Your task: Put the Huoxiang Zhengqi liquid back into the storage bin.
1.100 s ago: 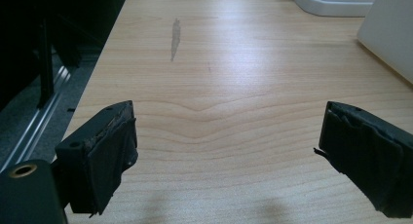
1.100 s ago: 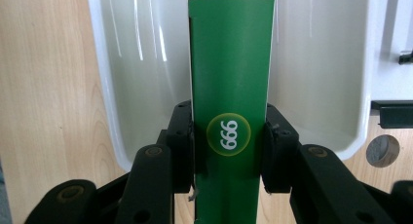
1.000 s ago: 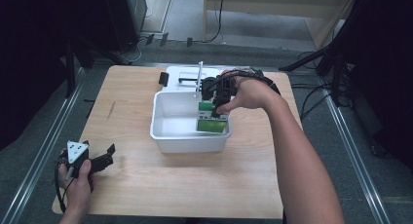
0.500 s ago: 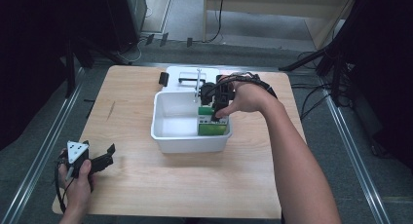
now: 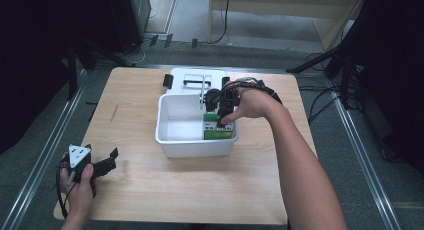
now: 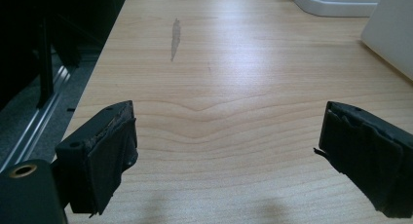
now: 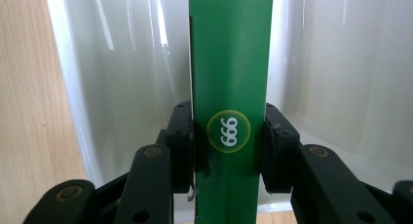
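Right gripper (image 7: 229,151) is clamping a tall narrow green box (image 7: 230,78), round yellow-ringed "666" logo between its jaws, inside white bin (image 5: 172,140); left gripper (image 6: 229,151) is sitting open over bare table (image 6: 219,63).

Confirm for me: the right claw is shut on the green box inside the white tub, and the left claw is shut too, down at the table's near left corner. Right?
Not quite. The left claw is open: the left gripper view shows its jaws wide apart over bare table. The rest holds: the right claw is shut on the green box inside the white tub.
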